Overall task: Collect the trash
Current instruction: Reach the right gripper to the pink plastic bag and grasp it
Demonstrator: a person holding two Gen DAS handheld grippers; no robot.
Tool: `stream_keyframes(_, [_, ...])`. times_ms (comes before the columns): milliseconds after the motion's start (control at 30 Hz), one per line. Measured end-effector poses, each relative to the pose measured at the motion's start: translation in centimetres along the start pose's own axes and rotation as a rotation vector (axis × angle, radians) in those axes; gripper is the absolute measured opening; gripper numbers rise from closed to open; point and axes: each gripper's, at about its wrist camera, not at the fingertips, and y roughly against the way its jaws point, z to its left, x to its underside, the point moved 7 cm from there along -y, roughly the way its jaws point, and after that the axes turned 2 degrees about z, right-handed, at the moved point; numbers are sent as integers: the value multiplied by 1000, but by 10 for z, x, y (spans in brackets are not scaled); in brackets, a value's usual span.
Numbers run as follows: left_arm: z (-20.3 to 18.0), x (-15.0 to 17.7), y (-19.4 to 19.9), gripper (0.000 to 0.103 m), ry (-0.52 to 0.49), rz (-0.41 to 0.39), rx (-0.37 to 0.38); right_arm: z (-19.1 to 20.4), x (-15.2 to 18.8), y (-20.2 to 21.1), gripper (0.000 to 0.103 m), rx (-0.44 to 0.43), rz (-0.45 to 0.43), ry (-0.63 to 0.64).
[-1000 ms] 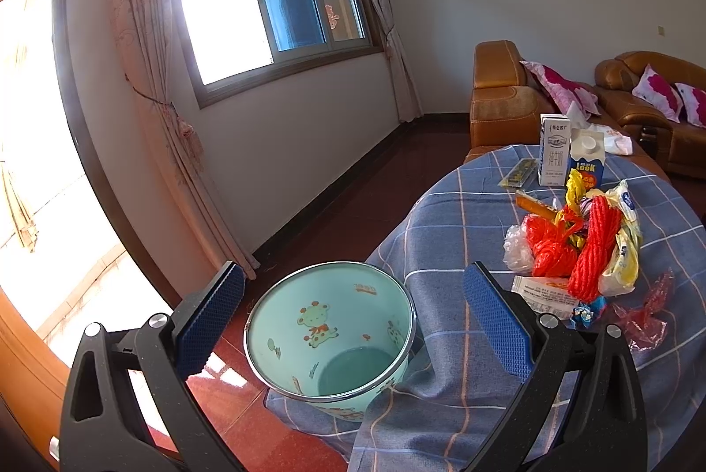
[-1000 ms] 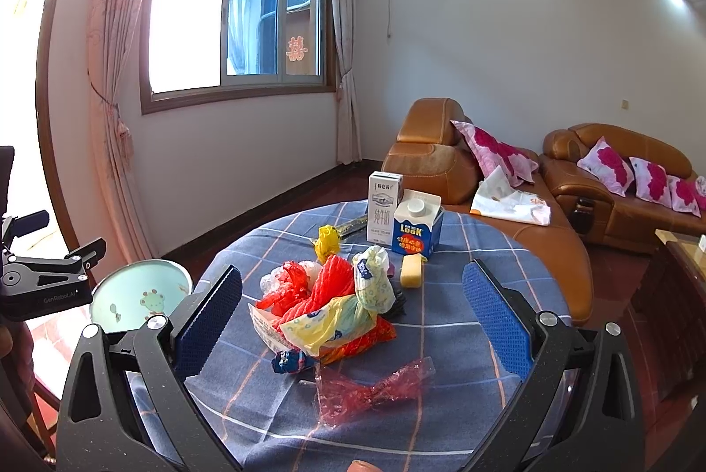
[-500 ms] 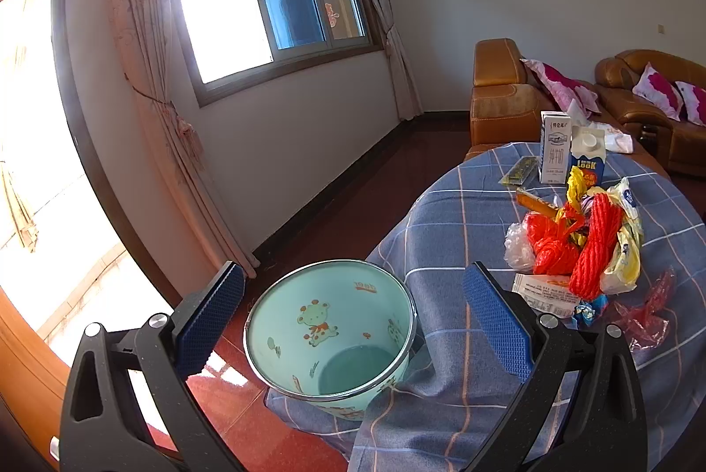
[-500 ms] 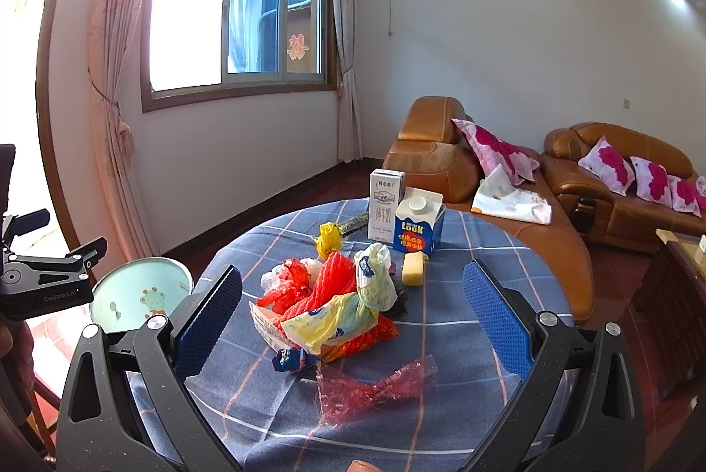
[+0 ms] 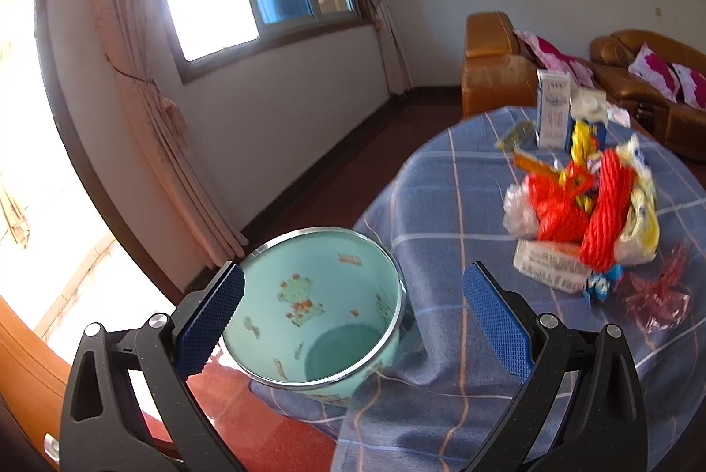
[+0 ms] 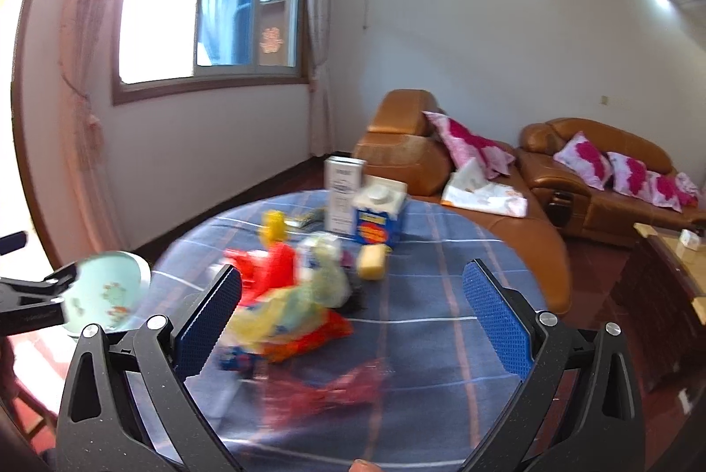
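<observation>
Both my left gripper (image 5: 351, 322) and right gripper (image 6: 351, 319) spread, empty; wrapper pile (image 6: 291, 304) looks light, crinkly, slippery—pinch a bunched fold.

The right claw (image 6: 352, 311) hangs wide apart above the tabletop (image 6: 441, 295), gripping nothing. Between its fingers lies a blurred trash pile (image 6: 291, 308) of what look like red and yellow bags, with a pink wrapper (image 6: 339, 388) nearer. Two cartons (image 6: 362, 202) stand behind, and a pale green bin (image 6: 106, 291) sits at far left.
</observation>
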Motion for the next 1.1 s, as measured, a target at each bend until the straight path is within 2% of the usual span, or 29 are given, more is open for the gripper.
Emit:
stream_keyframes(100, [-11, 14, -18, 97, -4, 26, 10, -25, 30, -22, 98, 54, 78, 10])
stream_keyframes(200, [-29, 30, -32, 97, -19, 61, 50, -36, 57, -34, 98, 33, 133, -26])
stream_keyframes(400, [-55, 45, -38, 97, -64, 72, 99, -23, 86, -54, 95, -41, 191, -2])
stream_keyframes(467, [-58, 46, -38, 97, -66, 73, 108, -19, 93, -60, 80, -65, 229, -1])
stream_keyframes(533, [-57, 47, -37, 97, -63, 72, 108, -15, 98, -63, 75, -86, 255, 1])
stream_keyframes(567, [-58, 45, -38, 97, -62, 74, 109, -14, 100, -64, 69, -94, 263, 1])
stream_keyframes(600, [-57, 45, -38, 97, -61, 74, 109, -13, 103, -65, 58, -116, 278, -4])
stream_keyframes(633, [-57, 44, -38, 97, -61, 74, 109, -13, 105, -68, 40, -128, 297, -5])
stream_keyframes(667, [-57, 43, -38, 97, -62, 75, 110, -11, 108, -71, 33, -135, 312, -6])
stream_keyframes(733, [-57, 42, -37, 97, -62, 72, 110, -10, 114, -74, 10, -166, 342, -23])
stream_keyframes(800, [-57, 40, -34, 97, -62, 66, 110, -7, 118, -75, 1, -186, 354, -26])
stream_keyframes(933, [-58, 33, -27, 97, -68, 41, 111, -8, 116, -71, 1, -221, 350, -57])
stream_keyframes(1033, [-58, 30, -24, 97, -71, 30, 110, -14, 110, -67, 2, -199, 343, -53])
stream_keyframes(1067, [-57, 30, -24, 97, -71, 30, 106, -18, 107, -64, 7, -181, 326, -56])
stream_keyframes(1100, [-56, 30, -25, 97, -69, 31, 99, -22, 104, -61, 40, -166, 309, -58])
